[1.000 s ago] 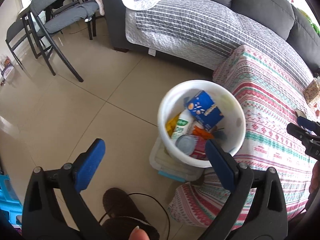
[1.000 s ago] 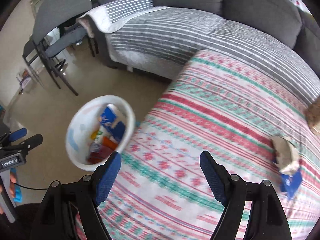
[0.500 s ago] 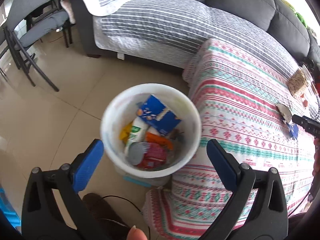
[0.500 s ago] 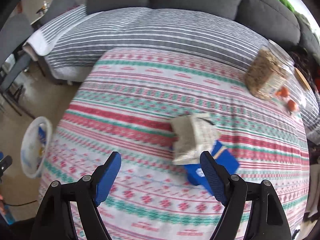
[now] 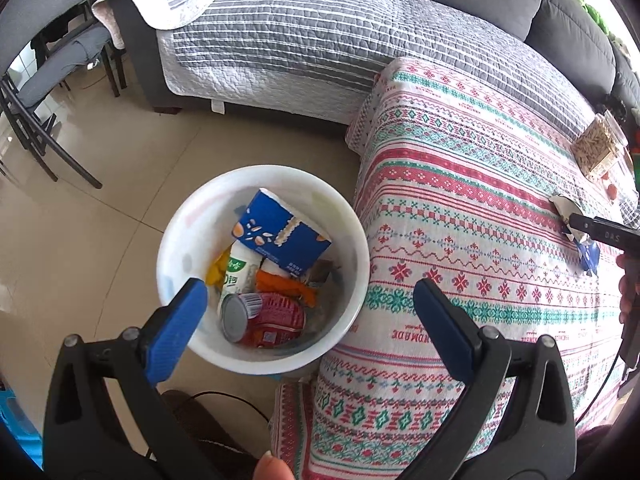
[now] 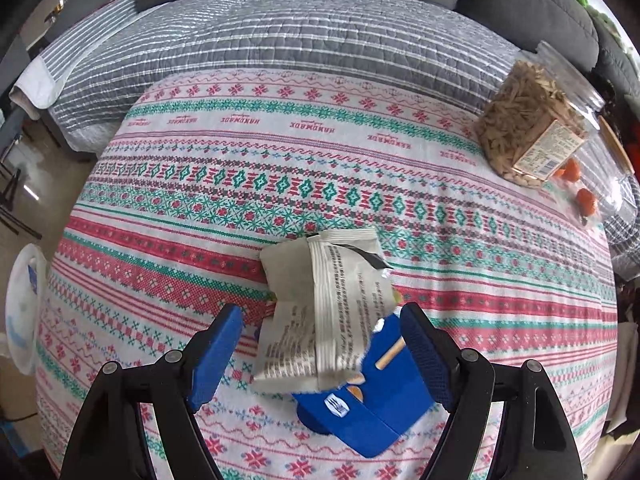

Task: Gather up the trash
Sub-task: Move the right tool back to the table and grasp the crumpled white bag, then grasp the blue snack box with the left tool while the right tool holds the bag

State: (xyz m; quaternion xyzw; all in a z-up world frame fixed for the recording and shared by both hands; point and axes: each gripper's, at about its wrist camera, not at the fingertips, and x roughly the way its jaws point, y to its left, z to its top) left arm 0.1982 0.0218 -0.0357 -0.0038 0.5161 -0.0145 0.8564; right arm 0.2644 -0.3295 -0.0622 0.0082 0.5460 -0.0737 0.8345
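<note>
Two grippers in play, both spread wide with nothing pinched. Right gripper hangs over the patterned tablecloth, pointing steeply down. A crumpled white wrapper lies on the cloth, its lower half sitting between the two blue pads; neither pad touches it as far as I can see. Under the wrapper's lower right edge sits a flattened blue carton, partly between the fingers too, close beside the right pad; contact there is unclear. Left pad stands clear of the wrapper, with bare cloth between.

Left gripper hovers above the white bin on the tiled floor, just beside the table edge. Its left pad overlaps the bin rim in view, right pad sits over the tablecloth. Bin holds a blue box, a red can, a white bottle and orange scraps.

Jar of seeds stands at the far right of the table, well apart from the wrapper. Grey striped sofa runs behind the table.
</note>
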